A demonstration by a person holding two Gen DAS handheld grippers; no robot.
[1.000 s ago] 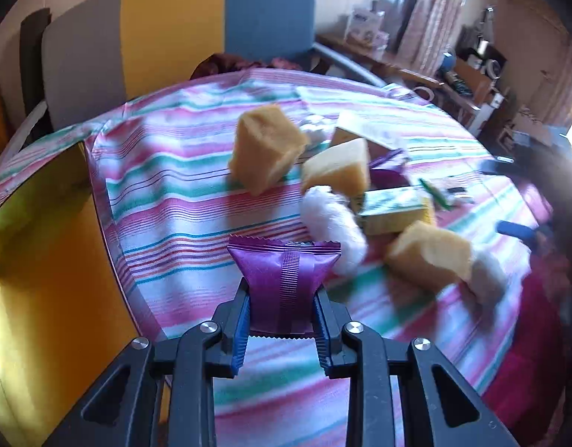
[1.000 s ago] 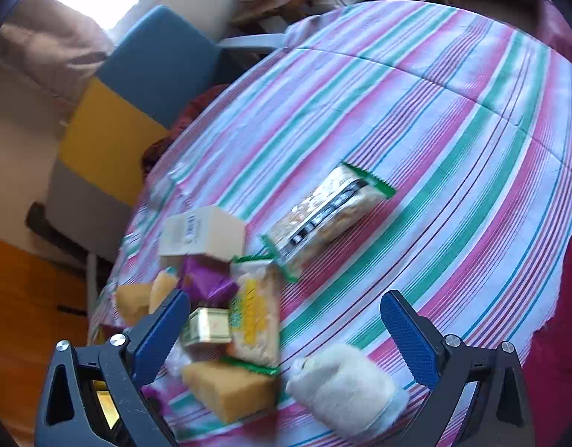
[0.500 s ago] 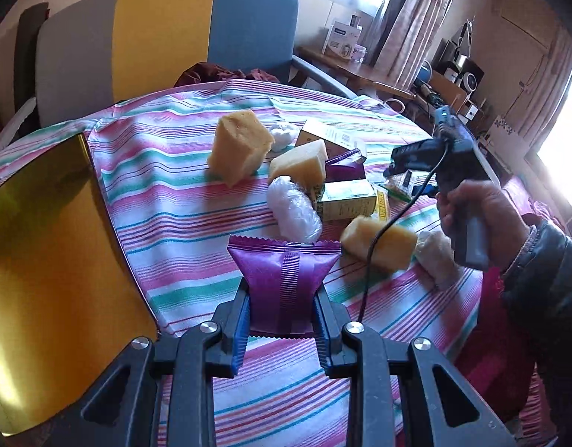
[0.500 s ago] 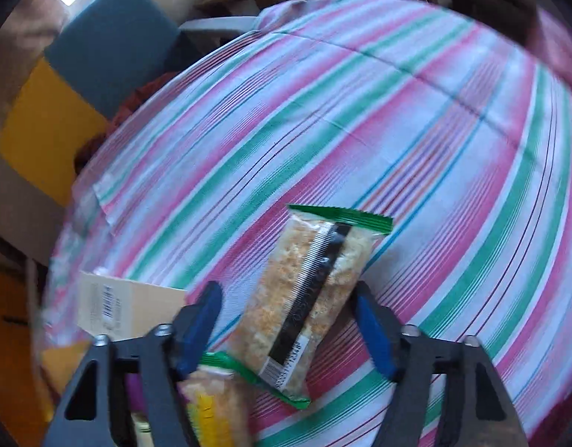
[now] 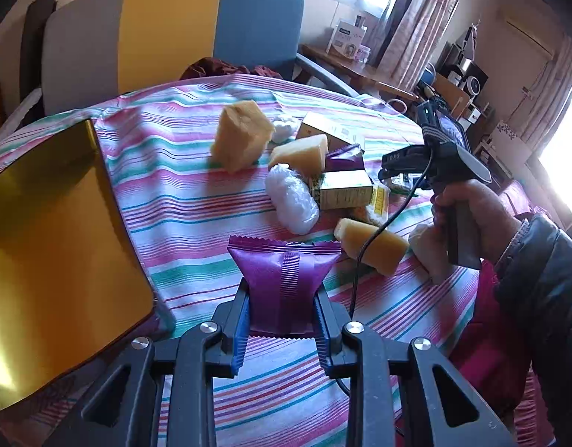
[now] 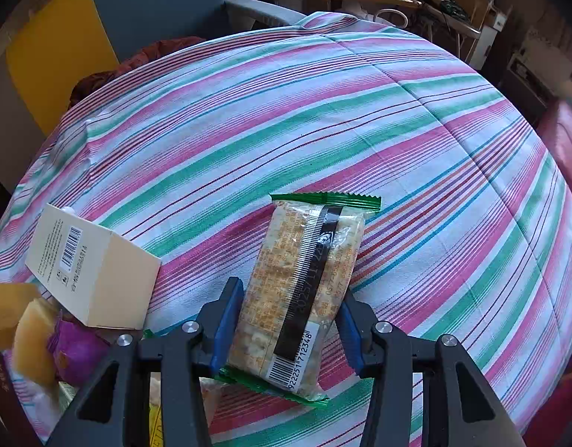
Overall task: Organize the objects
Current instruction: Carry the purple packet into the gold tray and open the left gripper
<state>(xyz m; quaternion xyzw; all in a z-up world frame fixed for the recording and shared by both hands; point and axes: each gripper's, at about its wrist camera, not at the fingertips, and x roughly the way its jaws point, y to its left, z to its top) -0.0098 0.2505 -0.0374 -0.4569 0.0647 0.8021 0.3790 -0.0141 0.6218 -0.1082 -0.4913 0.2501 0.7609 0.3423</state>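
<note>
The clear, green-edged packet of pale crackers (image 6: 300, 290) lay flat on the striped-cloth table (image 6: 323, 130), lengthwise between the blue pads of the right tongs (image 6: 286, 329), whose jaws had just been closing around it; the left pad looked to be at the wrapper's edge and the right pad touching or a hair off, so I judged the grip not yet firm. To do it well, the jaws would need to finish closing squarely across the packet's narrow width, gently enough not to crush the crackers, and lift straight up, clear of the cream cardboard box (image 6: 88, 264) just beside it. Meanwhile the left tongs (image 5: 282, 320) were clamped on a purple foil snack packet (image 5: 282, 283), held above the cloth near the shiny gold tray (image 5: 51, 253), with yellow sponge blocks (image 5: 241, 138) and other wrapped items clustered beyond.
</note>
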